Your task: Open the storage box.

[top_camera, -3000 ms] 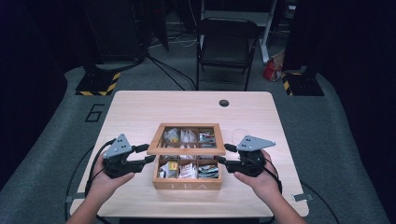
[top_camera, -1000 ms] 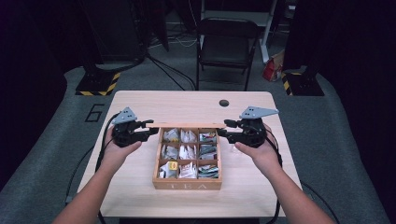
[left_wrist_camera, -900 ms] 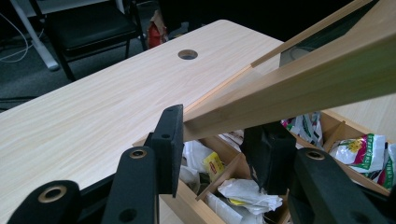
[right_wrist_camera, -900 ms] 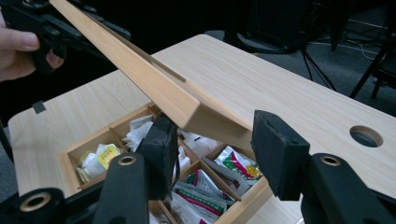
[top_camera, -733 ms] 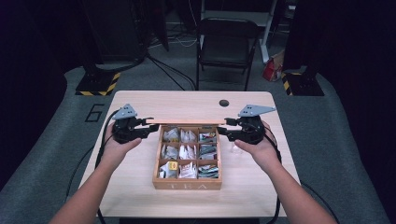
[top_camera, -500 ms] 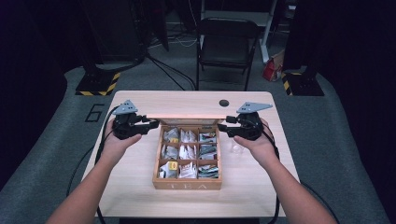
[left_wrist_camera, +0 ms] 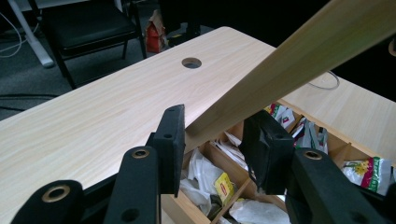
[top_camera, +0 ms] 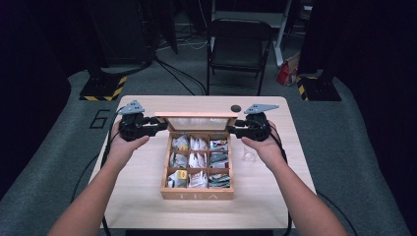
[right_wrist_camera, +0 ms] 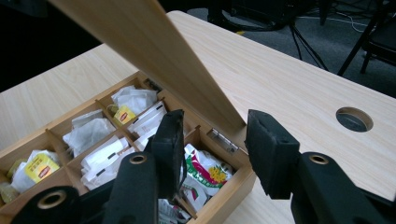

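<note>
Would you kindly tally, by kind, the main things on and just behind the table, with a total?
Wooden tea box with hinged lid: 1
Compartments holding tea bags: 9
Handheld grippers, left gripper and right gripper: 2
Small clear glass: 1
Cable hole in the table: 1
Black folding chair: 1
Total: 15

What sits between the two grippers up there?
The raised lid of the tea box spans the stretch between the left gripper and the right gripper, as the high view shows.
</note>
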Demonstrator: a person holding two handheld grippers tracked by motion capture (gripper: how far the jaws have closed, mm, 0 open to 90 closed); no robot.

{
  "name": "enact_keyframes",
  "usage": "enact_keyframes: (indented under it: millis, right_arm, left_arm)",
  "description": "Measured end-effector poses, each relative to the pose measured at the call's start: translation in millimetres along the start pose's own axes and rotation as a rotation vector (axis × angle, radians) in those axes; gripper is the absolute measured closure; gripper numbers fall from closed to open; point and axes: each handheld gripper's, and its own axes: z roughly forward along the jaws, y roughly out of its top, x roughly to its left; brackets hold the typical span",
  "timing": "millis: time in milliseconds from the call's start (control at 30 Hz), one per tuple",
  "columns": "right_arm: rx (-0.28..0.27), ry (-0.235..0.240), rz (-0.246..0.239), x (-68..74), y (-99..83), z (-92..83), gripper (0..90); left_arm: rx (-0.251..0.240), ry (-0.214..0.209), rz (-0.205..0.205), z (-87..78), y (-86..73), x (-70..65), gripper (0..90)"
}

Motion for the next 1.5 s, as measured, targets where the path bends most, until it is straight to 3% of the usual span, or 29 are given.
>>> enact_keyframes:
  millis: [600,1133,1500]
  right_arm:
    - [-0.035,-0.028,0.036,-10.5,5.9,13.8,58.4]
    - [-0.041,-0.04,0.048,-14.8,10.3,17.8,59.4]
    - [-0.073,-0.055,0.081,-18.9,11.1,23.6,59.7]
  left_arm:
    - [-0.031,0.013,-0.015,8.3,7.7,11.1,60.5]
    - [-0.036,0.053,-0.033,35.9,-5.6,20.4,58.9]
    - [-0.043,0.062,-0.029,42.6,-5.3,26.7,61.3]
